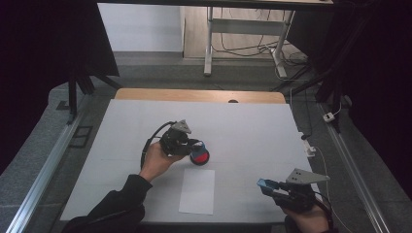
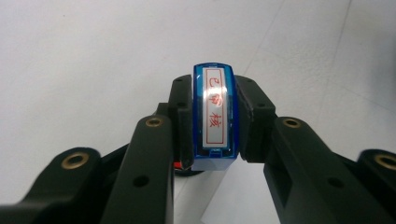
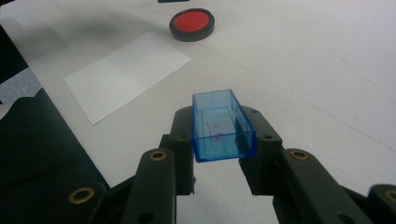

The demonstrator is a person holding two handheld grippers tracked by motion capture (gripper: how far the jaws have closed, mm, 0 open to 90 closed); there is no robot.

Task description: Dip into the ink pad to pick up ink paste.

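Broadly, from left to right:
Table (image 1: 252, 131): a white sheet is spread over it; a strip of bare wood is seen along the far edge, with a dark hole near its middle.
Room: grey floor is seen around the table, metal rails run down both sides, dark drapes hang at left and right, and a white-legged desk frame with trailing cables stands beyond the far edge.
Left tongs (image 1: 194, 144): held left of the table's middle, closed on the blue stamp (image 2: 215, 116), whose label with red characters is turned to the left gripper view.
Stamp position: gripped from both sides between the black jaws, directly over the ink pad in the high view.
Ink pad (image 1: 199, 156): round, black-rimmed, red inside, lid off, lying on the table just beyond the paper.
Paper (image 1: 197, 191): a white rectangular sheet lying flat near the front edge, between the two hands.
Right tongs (image 1: 266, 185): held at the front right, closed on the clear blue cap (image 3: 221, 125), its hollow side seen from above.
In the way: the left tongs cover part of the ink pad in the high view.
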